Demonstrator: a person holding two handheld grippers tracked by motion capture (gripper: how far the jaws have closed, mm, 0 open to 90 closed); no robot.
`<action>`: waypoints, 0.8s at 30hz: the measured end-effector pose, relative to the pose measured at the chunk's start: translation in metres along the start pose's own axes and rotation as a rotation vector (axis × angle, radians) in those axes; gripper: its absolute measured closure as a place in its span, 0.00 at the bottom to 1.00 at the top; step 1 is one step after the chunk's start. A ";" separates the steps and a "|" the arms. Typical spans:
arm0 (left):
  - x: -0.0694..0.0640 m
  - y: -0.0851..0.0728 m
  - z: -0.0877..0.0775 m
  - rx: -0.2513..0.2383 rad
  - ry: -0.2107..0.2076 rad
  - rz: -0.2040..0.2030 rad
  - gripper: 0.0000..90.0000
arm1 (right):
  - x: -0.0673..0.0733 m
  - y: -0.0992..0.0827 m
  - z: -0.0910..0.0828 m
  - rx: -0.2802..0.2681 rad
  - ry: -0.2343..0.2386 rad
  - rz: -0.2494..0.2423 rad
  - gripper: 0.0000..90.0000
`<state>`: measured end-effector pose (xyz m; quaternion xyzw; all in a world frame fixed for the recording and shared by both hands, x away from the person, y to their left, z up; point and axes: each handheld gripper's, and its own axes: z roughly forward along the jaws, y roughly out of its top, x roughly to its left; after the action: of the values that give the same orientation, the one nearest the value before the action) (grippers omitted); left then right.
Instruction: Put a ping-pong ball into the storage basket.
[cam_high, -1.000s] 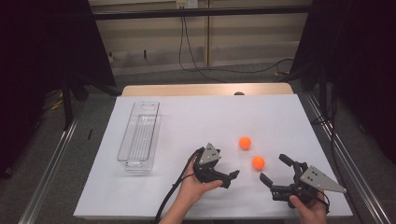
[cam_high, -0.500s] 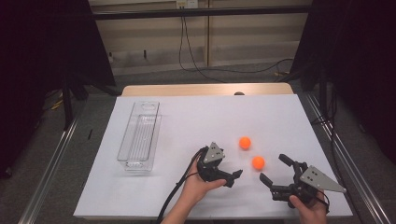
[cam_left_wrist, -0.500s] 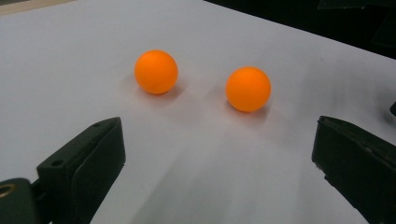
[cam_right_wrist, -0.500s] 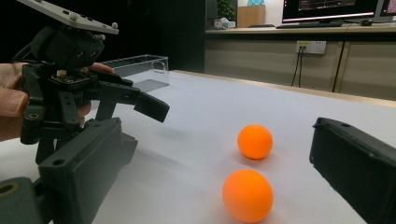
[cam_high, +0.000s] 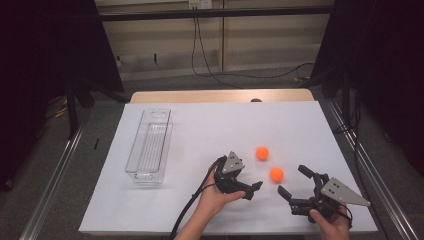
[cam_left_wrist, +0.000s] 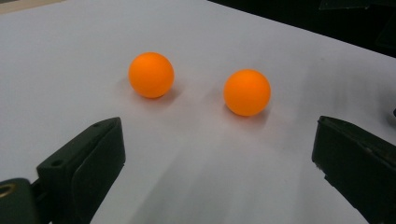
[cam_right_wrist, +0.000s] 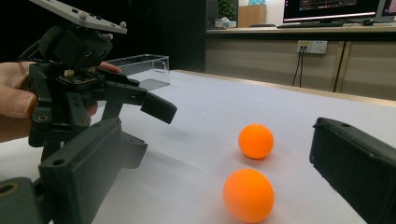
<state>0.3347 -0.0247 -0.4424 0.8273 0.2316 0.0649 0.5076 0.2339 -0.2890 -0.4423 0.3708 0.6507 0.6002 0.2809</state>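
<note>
Both grippers stand with jaws apart and hold nothing: the right gripper (cam_high: 294, 187) at the bench's (cam_high: 210, 125) five o'clock, the left gripper (cam_high: 253, 189) beside it. Two orange balls (cam_high: 276, 174) (cam_high: 262, 153) lie just beyond, near each other. Risk, as judged: a jaw nudges one ball, rolling it away or into its neighbour. The clear tray (cam_high: 148, 146) at nine o'clock appears empty.

both claws low, jaws spread
left claw (cam_high: 251, 187) held in left hand (cam_high: 215, 197), angled right; right claw (cam_high: 295, 186) in right hand (cam_high: 327, 220), angled left, both holding nothing.
</note>
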 end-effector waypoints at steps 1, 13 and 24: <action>0.000 0.000 0.000 0.000 0.000 0.000 0.03 | 0.000 0.000 0.000 0.000 0.000 0.000 0.03; -0.002 0.003 0.008 0.017 -0.011 0.000 0.03 | 0.000 0.000 0.000 -0.003 0.005 0.002 0.03; -0.003 0.004 0.013 0.011 -0.011 0.004 0.03 | 0.000 0.000 0.000 -0.003 0.006 0.002 0.03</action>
<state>0.3381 -0.0376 -0.4443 0.8309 0.2274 0.0600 0.5043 0.2341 -0.2886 -0.4420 0.3690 0.6502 0.6027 0.2789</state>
